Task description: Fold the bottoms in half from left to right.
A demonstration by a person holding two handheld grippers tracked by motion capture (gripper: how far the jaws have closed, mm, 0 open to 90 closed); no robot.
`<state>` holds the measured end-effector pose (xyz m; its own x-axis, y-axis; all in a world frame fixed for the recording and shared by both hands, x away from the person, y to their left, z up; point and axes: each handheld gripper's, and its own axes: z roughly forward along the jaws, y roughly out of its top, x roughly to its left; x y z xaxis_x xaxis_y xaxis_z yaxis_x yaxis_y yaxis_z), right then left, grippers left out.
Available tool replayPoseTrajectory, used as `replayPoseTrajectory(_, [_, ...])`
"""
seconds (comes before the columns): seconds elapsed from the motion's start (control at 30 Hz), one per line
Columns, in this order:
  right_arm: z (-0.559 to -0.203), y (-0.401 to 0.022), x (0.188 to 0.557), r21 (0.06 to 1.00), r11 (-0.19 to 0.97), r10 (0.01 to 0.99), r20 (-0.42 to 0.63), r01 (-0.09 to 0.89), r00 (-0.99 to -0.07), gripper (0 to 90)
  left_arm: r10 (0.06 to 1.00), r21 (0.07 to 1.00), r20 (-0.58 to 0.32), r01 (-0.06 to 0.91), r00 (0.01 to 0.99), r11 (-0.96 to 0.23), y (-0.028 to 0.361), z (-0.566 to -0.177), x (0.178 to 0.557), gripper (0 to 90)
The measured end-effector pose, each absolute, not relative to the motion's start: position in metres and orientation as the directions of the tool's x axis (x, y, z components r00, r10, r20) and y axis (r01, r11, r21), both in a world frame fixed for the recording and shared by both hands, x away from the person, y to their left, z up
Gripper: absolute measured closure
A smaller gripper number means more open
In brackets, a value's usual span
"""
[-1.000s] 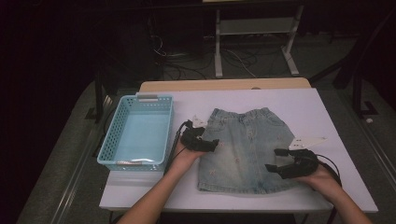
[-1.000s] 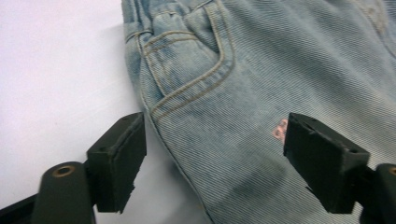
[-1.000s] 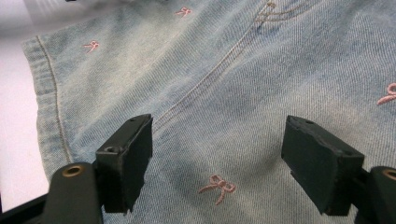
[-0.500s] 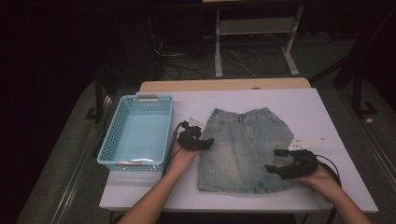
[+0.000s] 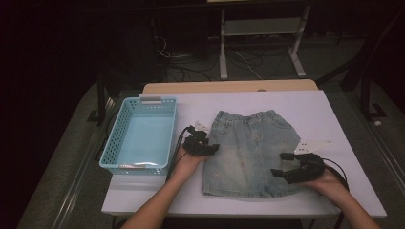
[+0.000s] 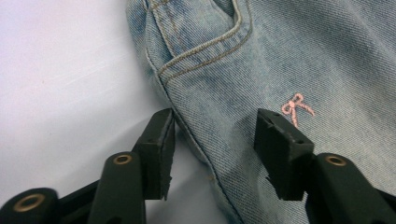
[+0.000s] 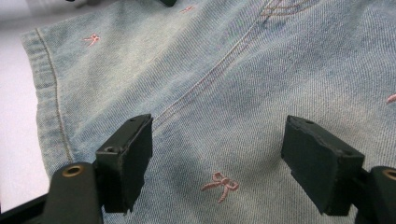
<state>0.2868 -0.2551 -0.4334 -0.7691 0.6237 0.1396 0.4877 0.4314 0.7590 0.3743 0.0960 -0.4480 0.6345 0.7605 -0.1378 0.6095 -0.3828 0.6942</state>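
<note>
Left gripper view: the denim skirt [image 6: 280, 70] fills the upper right, flat on the white table [image 6: 56, 84]. The left gripper [image 6: 212, 140] has been closing its jaws around the skirt's side seam, not pinching yet. It might grab too little cloth and slip. In the high view, the right gripper [image 5: 282, 164] hangs apart over the hem, and a blue basket [image 5: 119, 138] sits at left.

Faded denim skirt [image 5: 248, 148]; perforated plastic basket [image 5: 143, 136].
</note>
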Motion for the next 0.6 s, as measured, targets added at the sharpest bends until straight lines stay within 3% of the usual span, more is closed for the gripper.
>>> replayPoseTrajectory(0.37, [-0.4334, -0.2553, 0.2864, 0.758, 0.434, 0.623, 0.137, 0.486, -0.77, 24.4, 0.739, 0.687, -0.165, 0.614, 0.653, -0.389, 0.0966, -0.4478, 0.3664, 67.0])
replayPoseTrajectory(0.6, [-0.4333, -0.2552, 0.2863, 0.758, 0.436, 0.622, 0.135, 0.484, -0.772, 24.4, 0.72, 0.683, -0.212, 0.627, 0.661, -0.375, 0.0975, -0.4492, 0.3661, 83.5])
